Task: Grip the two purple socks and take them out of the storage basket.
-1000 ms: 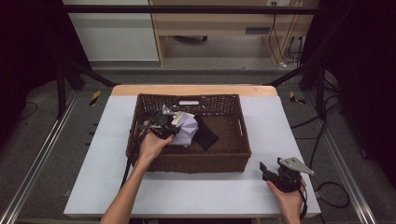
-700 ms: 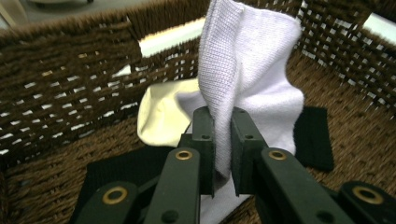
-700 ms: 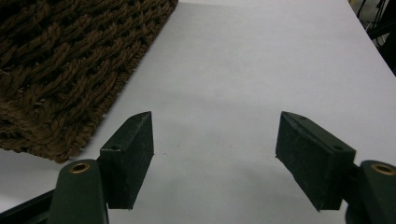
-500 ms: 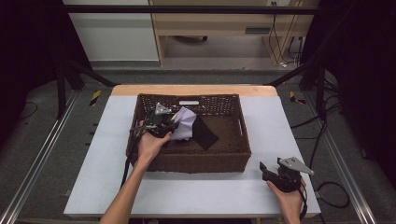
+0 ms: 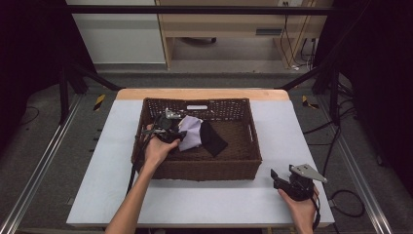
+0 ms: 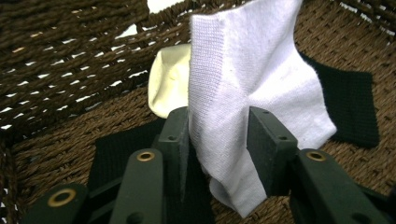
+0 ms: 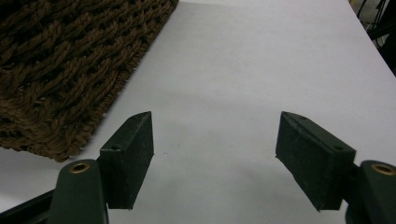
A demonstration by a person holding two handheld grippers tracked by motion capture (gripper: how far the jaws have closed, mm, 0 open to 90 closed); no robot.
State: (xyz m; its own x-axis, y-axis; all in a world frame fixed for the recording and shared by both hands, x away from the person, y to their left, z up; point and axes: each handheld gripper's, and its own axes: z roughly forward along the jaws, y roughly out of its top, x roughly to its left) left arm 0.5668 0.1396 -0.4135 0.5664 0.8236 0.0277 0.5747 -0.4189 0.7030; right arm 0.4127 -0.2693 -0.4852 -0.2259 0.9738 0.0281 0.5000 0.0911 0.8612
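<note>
— Since a moment ago the left claw (image 6: pixel 217 140) has carried the white sock (image 6: pixel 252 93) toward the basket's (image 5: pixel 195 170) far wall, and its jaws have just been opening.
— Letting go?
— Parted now, sock hanging loosely between them, over a black sock (image 5: pixel 213 139) on the basket floor.
— And the right claw (image 7: pixel 217 158)?
— Open, empty, on the tabletop (image 5: pixel 219 204) by the basket's near right corner.

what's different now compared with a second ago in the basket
The left gripper has just been opening its jaws; the pale sock sits loosely between them, let go rather than pinched. Since a second ago the sock has been carried a little toward the basket's far wall. The black cloth and the right gripper, open over the table, stayed put.
</note>
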